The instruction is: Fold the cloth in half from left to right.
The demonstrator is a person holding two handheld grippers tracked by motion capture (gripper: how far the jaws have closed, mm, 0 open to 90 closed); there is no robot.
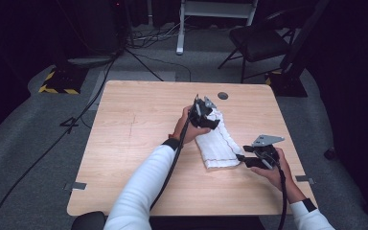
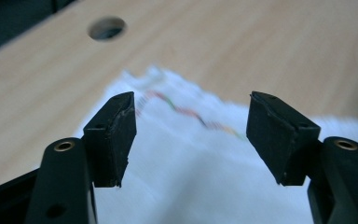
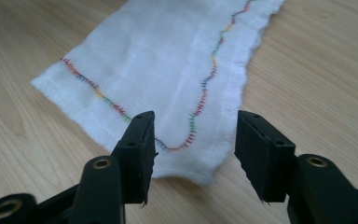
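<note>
Your left gripper (image 2: 191,135) stands with jaws apart above the far end of the folded white cloth with wavy coloured stitching (image 3: 168,70); your right gripper (image 3: 193,149), likewise parted, straddles its near corner, gripping nothing.

White folded cloth (image 1: 216,143) (multicoloured zigzag stitching along its edges) lies flat on the table's right half.

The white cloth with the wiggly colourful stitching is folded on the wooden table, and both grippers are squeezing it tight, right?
Not quite. The white cloth does lie folded on the wooden table, but neither gripper squeezes it. The left gripper and the right gripper both stand open, as each gripper view shows.
</note>
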